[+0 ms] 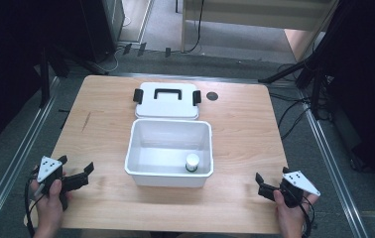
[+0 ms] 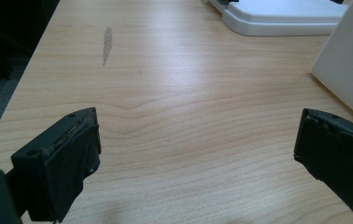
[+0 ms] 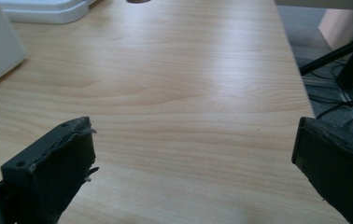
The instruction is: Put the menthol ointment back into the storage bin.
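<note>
- Wooden table (image 1: 101, 129) on a grey floor, with a white open bin (image 1: 168, 152) at its centre.
- Small white-capped jar (image 1: 192, 162) stands inside the bin, in its near right corner.
- Behind the bin lies its lid (image 1: 166, 100), set aside so the bin is reachable.
- Left gripper (image 1: 75, 170) waits left of the bin, jaws spread, empty.
- Right gripper (image 1: 264, 183) waits right of the bin, jaws spread, empty.
</note>
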{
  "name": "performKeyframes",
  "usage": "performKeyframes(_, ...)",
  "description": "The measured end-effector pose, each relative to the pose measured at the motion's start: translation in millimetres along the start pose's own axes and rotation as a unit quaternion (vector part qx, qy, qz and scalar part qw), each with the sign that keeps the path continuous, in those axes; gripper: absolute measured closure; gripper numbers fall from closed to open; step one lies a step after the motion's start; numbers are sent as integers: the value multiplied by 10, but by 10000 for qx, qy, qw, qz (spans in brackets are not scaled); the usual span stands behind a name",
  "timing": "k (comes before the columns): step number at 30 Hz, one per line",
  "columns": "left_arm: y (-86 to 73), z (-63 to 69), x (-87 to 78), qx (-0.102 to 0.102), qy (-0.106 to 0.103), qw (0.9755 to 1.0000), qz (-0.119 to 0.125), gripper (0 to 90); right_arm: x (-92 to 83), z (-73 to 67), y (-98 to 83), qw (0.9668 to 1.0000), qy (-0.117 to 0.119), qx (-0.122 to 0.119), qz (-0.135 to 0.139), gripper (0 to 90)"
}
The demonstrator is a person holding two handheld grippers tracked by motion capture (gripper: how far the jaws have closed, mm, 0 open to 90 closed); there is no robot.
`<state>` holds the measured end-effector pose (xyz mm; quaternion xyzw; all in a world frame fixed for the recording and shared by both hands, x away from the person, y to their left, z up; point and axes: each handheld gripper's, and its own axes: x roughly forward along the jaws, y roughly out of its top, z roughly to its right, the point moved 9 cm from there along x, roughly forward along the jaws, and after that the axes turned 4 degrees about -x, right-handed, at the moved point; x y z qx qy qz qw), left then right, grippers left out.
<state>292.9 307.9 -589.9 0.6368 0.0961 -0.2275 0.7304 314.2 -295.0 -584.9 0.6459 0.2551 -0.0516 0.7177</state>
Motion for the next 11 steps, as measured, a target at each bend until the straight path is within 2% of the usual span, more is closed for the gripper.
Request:
performKeyframes(3, 0, 2, -3, -35, -60, 10000, 5, 12, -19, -12, 2, 10000, 13, -1, 61, 0)
performKeyframes(4, -3, -5, -7, -70, -68, 10000, -4, 28, -15, 10, 13, 9999, -66, 36, 107, 0)
performKeyframes(5, -3, -5, -7, -70, -68, 10000, -4, 74, -15, 10, 13, 9999, -66, 36, 107, 0)
performKeyframes(6, -2, -16, -8, -110, -21, 9999, 2, 74, -11, 14, 15, 9999, -58, 49, 100, 0)
performKeyframes(7, -8, -32, -8, -129, 38, 9999, -39, 143, -10, 16, 16, 9999, -37, 81, 104, 0)
performKeyframes(8, -13, -36, -6, -164, 30, 9998, -80, 167, -12, 27, 18, 9999, -34, 103, 124, 0)
performKeyframes(9, -11, -38, -13, -213, -65, 9997, -65, 160, -14, 30, 21, 9998, -1, 153, 149, 0)
performKeyframes(11, -9, -40, -12, -245, -80, 9997, -44, 152, -12, 29, 19, 9998, 12, 157, 128, 0)
